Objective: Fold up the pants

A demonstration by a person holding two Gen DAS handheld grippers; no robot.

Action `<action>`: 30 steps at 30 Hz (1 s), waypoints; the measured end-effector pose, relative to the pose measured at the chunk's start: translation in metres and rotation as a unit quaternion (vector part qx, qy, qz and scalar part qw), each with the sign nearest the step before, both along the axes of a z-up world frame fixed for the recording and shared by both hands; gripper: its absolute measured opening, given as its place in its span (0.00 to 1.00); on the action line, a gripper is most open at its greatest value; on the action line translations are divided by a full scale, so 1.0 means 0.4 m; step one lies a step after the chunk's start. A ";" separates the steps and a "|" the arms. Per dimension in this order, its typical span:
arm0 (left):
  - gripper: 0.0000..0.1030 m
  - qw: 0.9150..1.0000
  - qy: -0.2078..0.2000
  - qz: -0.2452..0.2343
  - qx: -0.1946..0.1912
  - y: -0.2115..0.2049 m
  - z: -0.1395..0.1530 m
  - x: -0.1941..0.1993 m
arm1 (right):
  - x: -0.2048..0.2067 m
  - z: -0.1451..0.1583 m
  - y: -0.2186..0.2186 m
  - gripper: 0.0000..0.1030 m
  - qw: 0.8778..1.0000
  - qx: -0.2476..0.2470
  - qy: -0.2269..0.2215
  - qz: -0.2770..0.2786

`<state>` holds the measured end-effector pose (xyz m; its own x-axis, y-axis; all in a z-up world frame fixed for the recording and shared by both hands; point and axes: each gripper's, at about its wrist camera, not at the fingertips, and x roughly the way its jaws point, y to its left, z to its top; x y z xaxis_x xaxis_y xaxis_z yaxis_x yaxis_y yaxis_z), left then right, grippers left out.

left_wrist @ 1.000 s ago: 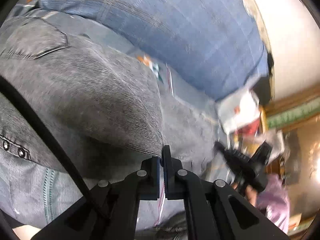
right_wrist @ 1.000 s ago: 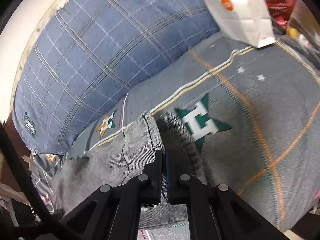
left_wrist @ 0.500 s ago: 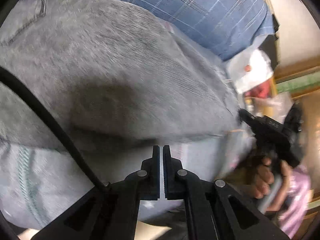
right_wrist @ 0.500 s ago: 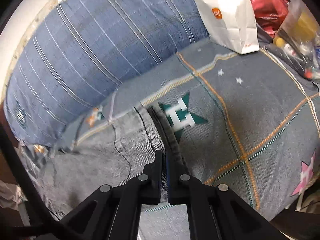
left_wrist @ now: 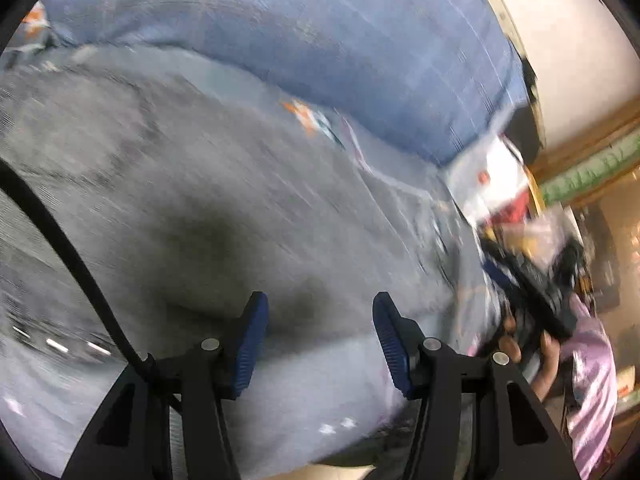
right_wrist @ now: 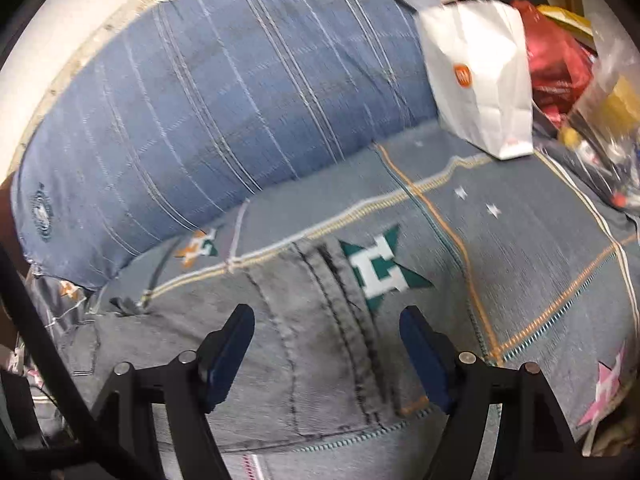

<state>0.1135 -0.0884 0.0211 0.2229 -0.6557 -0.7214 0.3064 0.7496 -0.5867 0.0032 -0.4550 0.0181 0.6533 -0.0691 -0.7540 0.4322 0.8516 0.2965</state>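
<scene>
In the left wrist view, heavily smeared by motion blur, a black cable (left_wrist: 60, 240) is crossing the left edge. The grey jeans (left_wrist: 192, 200) are lying spread across the bed, filling the left and centre of the picture. The left gripper (left_wrist: 320, 336) is hovering over them with its jaws spread wide and nothing between the blue pads (left_wrist: 252, 344); whether the tips are touching the denim cannot be told. Behind the jeans, a blue checked pillow (left_wrist: 340, 48) is leaning against the wall. Further right, a white paper bag (left_wrist: 492, 176) is sitting at the bed's far end. At the right edge, the right gripper (left_wrist: 532, 292) is showing as a black blur, held in the person's hand (left_wrist: 528, 344).

In the right wrist view, the same pillow (right_wrist: 208, 112) is filling the upper left. Below it, the jeans (right_wrist: 312, 344) are lying flat on a grey patterned bedsheet (right_wrist: 520, 272), their dark seams running toward the camera. The right gripper (right_wrist: 326, 344) is poised above that denim, jaws wide apart and holding nothing. Just right of the jeans' edge, a green and white star (right_wrist: 380, 268) is printed on the sheet. The white bag with an orange logo (right_wrist: 480, 76) is standing upper right, with red packaging (right_wrist: 556, 60) beside it.
</scene>
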 end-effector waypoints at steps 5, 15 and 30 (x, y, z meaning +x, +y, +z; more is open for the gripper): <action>0.54 0.997 -0.008 0.078 0.010 0.187 0.015 0.081 | 0.016 0.024 0.068 0.76 0.995 0.016 -0.060 0.077; 0.54 0.980 0.070 0.185 -0.018 0.424 -0.125 0.149 | 0.144 0.034 0.524 0.76 0.955 0.069 -0.062 0.281; 0.53 0.963 0.094 0.239 -0.079 0.492 -0.159 0.184 | 0.215 -0.179 0.896 0.49 0.902 -0.121 -0.004 0.414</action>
